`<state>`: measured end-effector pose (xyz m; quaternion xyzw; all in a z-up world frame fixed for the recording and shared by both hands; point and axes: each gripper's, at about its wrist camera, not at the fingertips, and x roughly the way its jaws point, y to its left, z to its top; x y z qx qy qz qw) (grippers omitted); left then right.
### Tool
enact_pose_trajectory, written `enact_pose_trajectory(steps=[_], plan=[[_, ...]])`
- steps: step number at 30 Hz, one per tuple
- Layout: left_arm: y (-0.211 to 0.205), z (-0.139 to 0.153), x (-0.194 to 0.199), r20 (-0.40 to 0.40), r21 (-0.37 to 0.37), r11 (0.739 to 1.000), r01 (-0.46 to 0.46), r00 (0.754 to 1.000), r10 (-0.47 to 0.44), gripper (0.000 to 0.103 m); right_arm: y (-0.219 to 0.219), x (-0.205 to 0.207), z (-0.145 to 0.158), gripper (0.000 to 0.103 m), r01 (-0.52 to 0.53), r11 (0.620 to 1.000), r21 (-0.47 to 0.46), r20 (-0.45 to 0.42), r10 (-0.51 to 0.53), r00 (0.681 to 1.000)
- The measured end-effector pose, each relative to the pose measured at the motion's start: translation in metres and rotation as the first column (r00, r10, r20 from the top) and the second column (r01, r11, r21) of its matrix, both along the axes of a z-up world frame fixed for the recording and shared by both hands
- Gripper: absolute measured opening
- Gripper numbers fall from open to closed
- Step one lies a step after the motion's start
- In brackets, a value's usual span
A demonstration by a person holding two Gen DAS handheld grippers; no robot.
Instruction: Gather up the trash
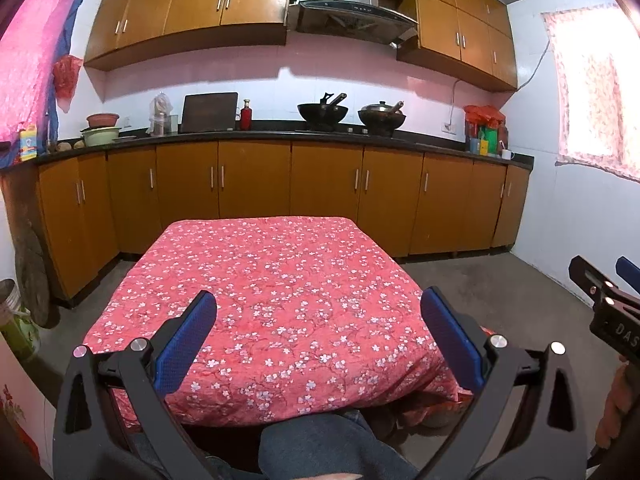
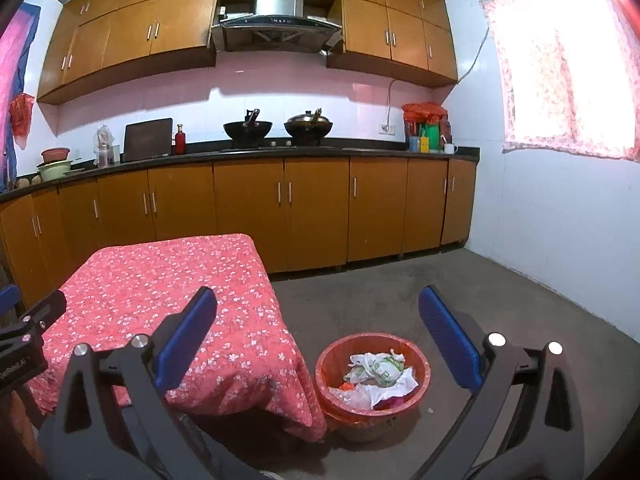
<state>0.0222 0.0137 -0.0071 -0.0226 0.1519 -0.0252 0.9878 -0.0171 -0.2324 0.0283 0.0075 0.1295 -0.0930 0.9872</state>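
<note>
Both tools gape wide, empty; trash lies in basin below right tool.

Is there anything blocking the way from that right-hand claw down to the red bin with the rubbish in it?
Nothing visible does. The right gripper hangs open above bare floor, and the red bin sits open-topped just beside the table's draped cloth, with crumpled trash already inside.

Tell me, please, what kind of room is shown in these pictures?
Most likely a home kitchen. Two woks sit on a stove under a range hood, with wooden cabinets along the wall. A table under a red floral cloth stands in front, a trash basket beside it.
</note>
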Motion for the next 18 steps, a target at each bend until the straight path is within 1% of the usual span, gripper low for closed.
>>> enact_pose_trajectory(steps=[18], plan=[[0.0034,-0.0009,-0.002,-0.017,-0.004,1.0,0.004,1.0,-0.004,0.101,-0.0004,-0.0007,-0.0036,0.099,-0.007,1.0,0.014,-0.01,0.007,1.0]])
